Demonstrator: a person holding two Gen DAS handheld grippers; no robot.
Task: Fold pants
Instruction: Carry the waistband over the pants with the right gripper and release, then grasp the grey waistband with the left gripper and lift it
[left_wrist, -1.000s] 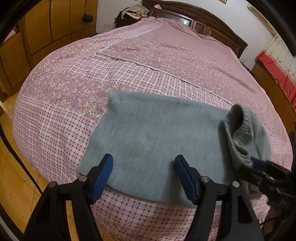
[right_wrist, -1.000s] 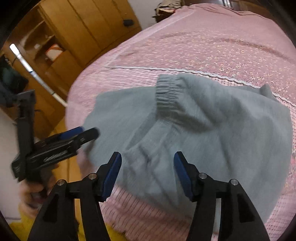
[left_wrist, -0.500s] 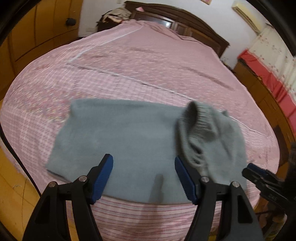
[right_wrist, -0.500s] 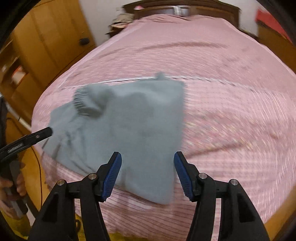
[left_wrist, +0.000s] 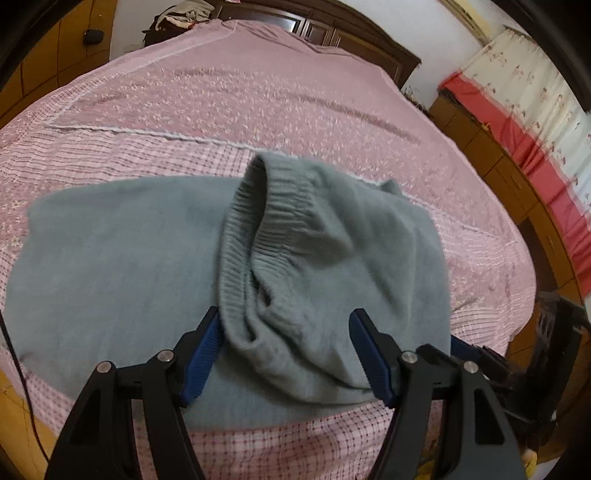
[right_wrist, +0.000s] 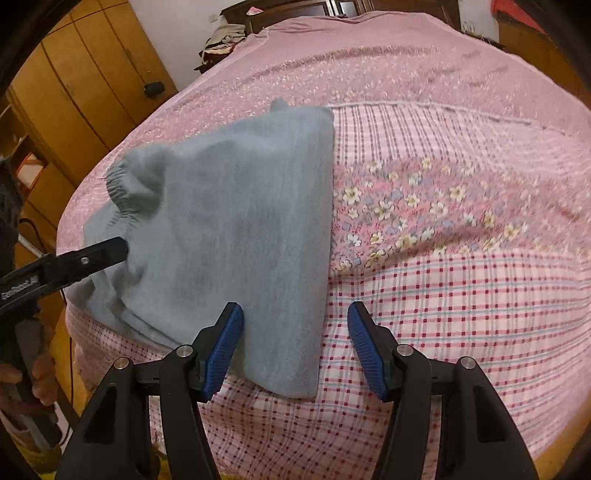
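Observation:
Grey-blue knit pants lie folded on the pink bed near its front edge, with the ribbed waistband bunched up on top. My left gripper is open, its jaws on either side of the rumpled waistband end, holding nothing. My right gripper is open over the right front corner of the pants, one finger above the cloth, one above the sheet. The left gripper also shows at the left of the right wrist view.
The bed has a pink floral and checked cover. A dark wooden headboard is at the back. Wooden wardrobes stand to the left, a red and white curtain to the right.
Both grippers have swung right along the bed edge. The left one now faces the bunched waistband up close; the right one has moved to the pants' right corner.

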